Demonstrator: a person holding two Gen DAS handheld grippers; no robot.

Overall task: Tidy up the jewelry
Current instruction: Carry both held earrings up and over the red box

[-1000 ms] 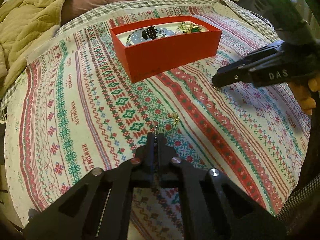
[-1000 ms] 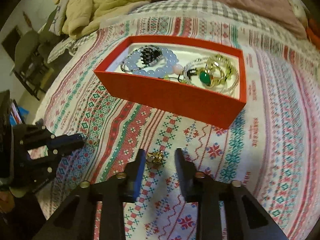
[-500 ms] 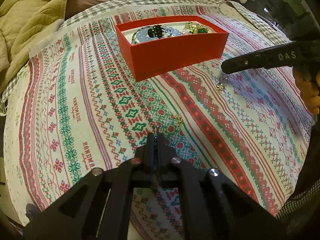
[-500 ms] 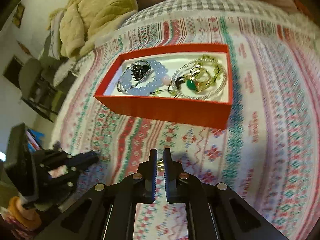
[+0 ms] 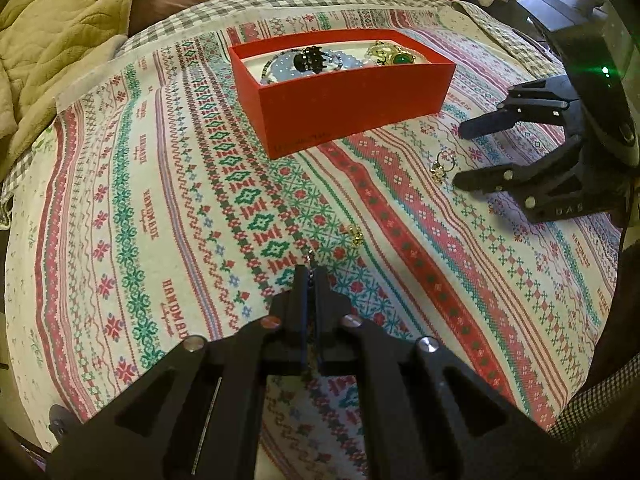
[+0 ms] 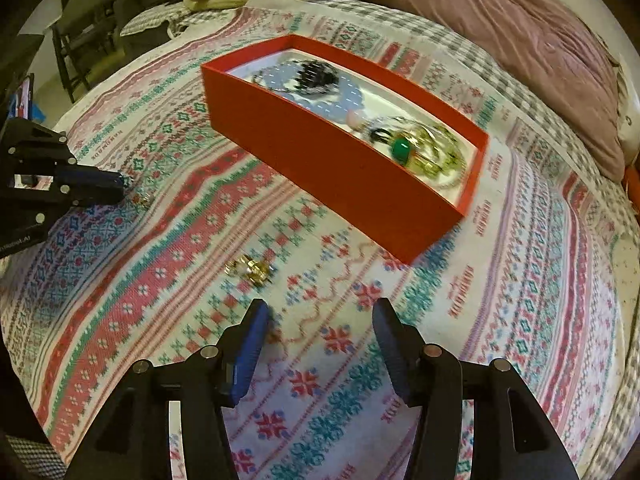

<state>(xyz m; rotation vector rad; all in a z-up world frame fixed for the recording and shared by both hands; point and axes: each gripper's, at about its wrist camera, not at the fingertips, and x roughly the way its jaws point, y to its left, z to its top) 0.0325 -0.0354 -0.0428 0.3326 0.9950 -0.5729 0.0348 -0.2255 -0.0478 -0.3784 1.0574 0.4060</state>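
A red box (image 5: 352,108) (image 6: 320,168) sits on the patterned cloth, holding a blue bead bracelet (image 6: 304,84), a black hair claw (image 5: 308,58) and a green-stoned ring (image 6: 400,148). My left gripper (image 5: 310,270) (image 6: 120,184) is shut on a thin silvery chain (image 5: 310,257) whose end pokes past its tips. A small gold earring (image 5: 354,234) lies just beyond them. My right gripper (image 6: 320,320) (image 5: 458,156) has its jaws opening, with nothing between them. A gold ring piece (image 6: 250,270) (image 5: 442,164) lies on the cloth just ahead of its left finger.
A beige blanket (image 5: 52,32) and a mauve pillow (image 6: 520,40) lie behind the cloth. A dark chair (image 6: 84,32) stands off the bed at the far left. The cloth's checked edge (image 5: 592,412) runs close by on the near right.
The right gripper closed on the gold ring piece, then rolled and opened wide; the piece now lies on the cloth outside its jaws. The left gripper has stayed put and shut.
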